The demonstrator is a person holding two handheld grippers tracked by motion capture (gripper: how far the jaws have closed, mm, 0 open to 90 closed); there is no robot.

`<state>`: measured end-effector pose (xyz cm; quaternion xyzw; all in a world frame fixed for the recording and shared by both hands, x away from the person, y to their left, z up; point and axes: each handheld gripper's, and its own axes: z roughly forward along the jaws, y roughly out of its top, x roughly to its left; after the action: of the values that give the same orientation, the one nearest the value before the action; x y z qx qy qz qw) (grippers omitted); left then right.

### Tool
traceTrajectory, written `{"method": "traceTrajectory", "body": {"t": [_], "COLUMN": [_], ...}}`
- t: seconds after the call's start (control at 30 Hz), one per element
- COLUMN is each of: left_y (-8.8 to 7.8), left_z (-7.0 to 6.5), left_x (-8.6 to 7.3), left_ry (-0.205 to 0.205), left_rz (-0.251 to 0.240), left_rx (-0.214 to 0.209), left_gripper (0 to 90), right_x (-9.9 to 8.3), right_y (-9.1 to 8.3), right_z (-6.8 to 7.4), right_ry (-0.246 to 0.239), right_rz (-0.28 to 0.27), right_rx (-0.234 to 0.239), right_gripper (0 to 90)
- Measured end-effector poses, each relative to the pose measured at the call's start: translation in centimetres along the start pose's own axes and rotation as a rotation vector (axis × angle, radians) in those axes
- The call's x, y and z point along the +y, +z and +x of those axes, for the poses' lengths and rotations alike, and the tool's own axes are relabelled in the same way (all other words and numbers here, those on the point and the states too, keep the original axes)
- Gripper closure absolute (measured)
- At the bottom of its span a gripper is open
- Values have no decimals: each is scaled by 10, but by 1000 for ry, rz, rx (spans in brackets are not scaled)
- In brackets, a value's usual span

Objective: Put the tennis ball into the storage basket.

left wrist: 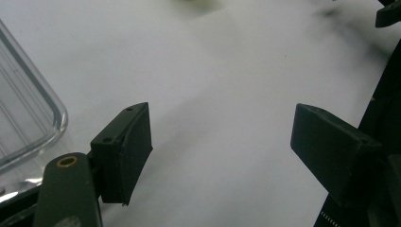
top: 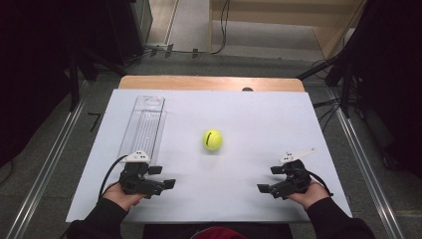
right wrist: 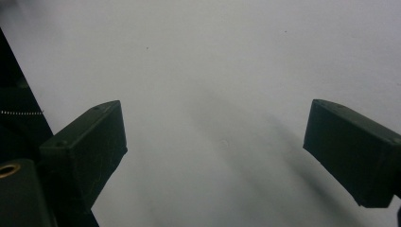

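Observation:
A yellow-green tennis ball [top: 212, 140] rests on the white table top [top: 259, 119], near its middle. A clear plastic tray [top: 144, 124] lies lengthwise at the left; its rounded corner [left wrist: 33, 118] appears in the left gripper view. My left gripper [top: 163, 177] [left wrist: 222, 137] sits low at the front left, just in front of the tray, jaws apart with bare table between them. At the front right my right gripper [top: 268, 179] [right wrist: 215, 142] is likewise open over bare table. Both point inward, well short of the ball.
The white top ends on a wooden strip [top: 209, 82] at the far side. Dark stands and cables [top: 343, 84] line the floor to either side. One jaw of the other gripper [left wrist: 390, 14] shows at the top right of the left gripper view.

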<state>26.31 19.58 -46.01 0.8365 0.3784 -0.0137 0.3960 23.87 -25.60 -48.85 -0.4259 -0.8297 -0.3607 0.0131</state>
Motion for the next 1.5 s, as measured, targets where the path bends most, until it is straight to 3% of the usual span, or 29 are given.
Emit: {"method": "traceTrajectory", "body": {"t": [0.17,0.33,1.2,1.4,1.5], "left_y": [1,3,14,17,15], "left_z": [-2,-3,-8,-10,-13], "left_x": [3,4,20,24,26], "left_ry": [4,12,14,47,41], "left_rz": [-24,-2,-32,1,-4], "left_rx": [1,9,4,-7,-22], "left_gripper": [221,223,221,219,194], "right_x": [0,0,-1,-1,-1], "right_y": [0,0,-1,-1,-1], "right_z": [-1,-1,-2,-2,-1], "right_ry": [4,3,1,5,1], "right_rz": [-1,-3,-1,5,5], "right_rx": [0,1,-15,-12,-9], "right_gripper": [49,49,49,50,50]}}
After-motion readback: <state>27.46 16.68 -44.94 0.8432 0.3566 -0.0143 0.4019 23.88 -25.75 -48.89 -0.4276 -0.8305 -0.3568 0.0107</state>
